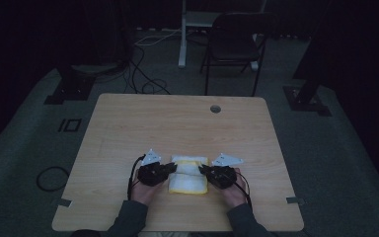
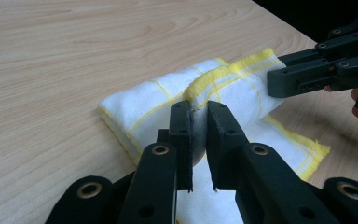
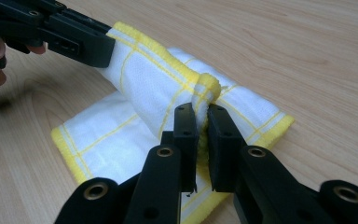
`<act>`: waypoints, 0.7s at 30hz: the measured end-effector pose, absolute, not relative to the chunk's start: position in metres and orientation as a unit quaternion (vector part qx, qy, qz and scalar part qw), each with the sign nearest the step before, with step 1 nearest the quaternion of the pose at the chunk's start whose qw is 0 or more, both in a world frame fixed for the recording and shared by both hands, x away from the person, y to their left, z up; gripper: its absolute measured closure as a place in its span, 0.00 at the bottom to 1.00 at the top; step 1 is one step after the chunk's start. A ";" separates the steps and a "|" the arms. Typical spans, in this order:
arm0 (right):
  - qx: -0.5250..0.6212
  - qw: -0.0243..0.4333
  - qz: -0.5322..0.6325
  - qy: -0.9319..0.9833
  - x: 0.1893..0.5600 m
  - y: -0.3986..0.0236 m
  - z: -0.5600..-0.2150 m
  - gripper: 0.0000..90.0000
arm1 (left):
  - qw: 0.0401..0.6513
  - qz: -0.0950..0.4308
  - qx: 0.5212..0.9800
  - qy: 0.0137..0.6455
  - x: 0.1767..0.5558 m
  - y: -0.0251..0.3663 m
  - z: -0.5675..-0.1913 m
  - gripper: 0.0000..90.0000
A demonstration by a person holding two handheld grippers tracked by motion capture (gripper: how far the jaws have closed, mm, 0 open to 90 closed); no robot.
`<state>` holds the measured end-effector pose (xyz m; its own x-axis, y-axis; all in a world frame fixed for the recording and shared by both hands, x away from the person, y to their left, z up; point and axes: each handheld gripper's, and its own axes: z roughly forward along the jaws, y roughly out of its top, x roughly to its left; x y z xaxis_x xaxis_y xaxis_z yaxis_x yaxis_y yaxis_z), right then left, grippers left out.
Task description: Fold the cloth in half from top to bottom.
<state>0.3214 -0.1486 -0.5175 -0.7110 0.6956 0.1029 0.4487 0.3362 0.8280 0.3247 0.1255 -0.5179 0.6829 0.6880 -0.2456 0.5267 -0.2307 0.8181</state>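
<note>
A white cloth with yellow edging (image 1: 189, 176) is shown lying on the near middle of the wooden table (image 1: 177, 123), partly folded. Its upper fold is pinched at opposite ends by two hand-held grippers and is raised slightly off the layer beneath. The left gripper (image 2: 199, 114) is seen clamped on a bunched yellow hem, and the right gripper (image 3: 203, 116) is likewise clamped on the corner nearest its own camera; cloth is visible between both pairs of jaws. In the high view the left gripper (image 1: 171, 168) and right gripper (image 1: 203, 170) are placed at the two sides of the cloth.

Several faults can be expected from here. If the hands are lowered unevenly, the fold is likely to be laid skewed, so that the edges are not matched. Only a narrow hem is held in each grip, so a corner may be lost if the cloth is pulled taut. The lower layer may be dragged if the jaws are brought too low.

No containers are present on the table.
</note>
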 end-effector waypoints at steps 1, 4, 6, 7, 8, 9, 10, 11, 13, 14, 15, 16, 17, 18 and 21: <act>0.357 0.134 0.454 0.805 0.321 -0.149 -0.518 0.93 | 0.483 0.084 0.780 0.389 0.324 0.125 -0.519 0.91; 0.358 0.134 0.453 0.805 0.320 -0.149 -0.520 0.93 | 0.480 0.082 0.782 0.390 0.322 0.126 -0.521 0.90; 0.360 0.133 0.452 0.805 0.319 -0.149 -0.521 0.93 | 0.477 0.077 0.783 0.391 0.321 0.126 -0.523 0.90; 0.360 0.133 0.452 0.806 0.319 -0.149 -0.522 0.93 | 0.477 0.077 0.784 0.391 0.321 0.127 -0.523 0.89; 0.359 0.133 0.452 0.806 0.318 -0.149 -0.522 0.93 | 0.477 0.077 0.784 0.390 0.321 0.128 -0.523 0.89; 0.360 0.133 0.452 0.805 0.317 -0.149 -0.523 0.93 | 0.478 0.076 0.783 0.391 0.321 0.129 -0.523 0.87; 0.360 0.133 0.452 0.805 0.317 -0.149 -0.523 0.93 | 0.479 0.078 0.782 0.392 0.320 0.130 -0.522 0.86; 0.360 0.132 0.451 0.806 0.316 -0.149 -0.524 0.93 | 0.482 0.078 0.779 0.393 0.320 0.131 -0.521 0.84; 0.362 0.131 0.451 0.805 0.316 -0.149 -0.525 0.93 | 0.488 0.082 0.775 0.394 0.320 0.134 -0.517 0.82; 0.363 0.130 0.451 0.805 0.315 -0.149 -0.525 0.93 | 0.491 0.084 0.771 0.396 0.321 0.136 -0.515 0.81; 0.363 0.131 0.450 0.805 0.315 -0.149 -0.526 0.93 | 0.494 0.086 0.769 0.396 0.321 0.137 -0.513 0.81; 0.363 0.131 0.448 0.806 0.314 -0.149 -0.527 0.93 | 0.496 0.089 0.768 0.397 0.322 0.138 -0.510 0.81; 0.363 0.130 0.448 0.806 0.313 -0.149 -0.528 0.93 | 0.497 0.091 0.766 0.397 0.324 0.139 -0.508 0.81; 0.363 0.129 0.448 0.807 0.313 -0.149 -0.528 0.93 | 0.499 0.092 0.764 0.398 0.325 0.140 -0.506 0.81; 0.362 0.130 0.447 0.807 0.313 -0.149 -0.529 0.93 | 0.500 0.096 0.761 0.401 0.330 0.139 -0.501 0.82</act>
<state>0.3126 -0.1487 -0.5286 -0.7035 0.7015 0.1141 0.4685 0.3370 0.8166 0.3302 0.1393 -0.5010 0.6593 0.7075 -0.2545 0.5145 -0.1777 0.8389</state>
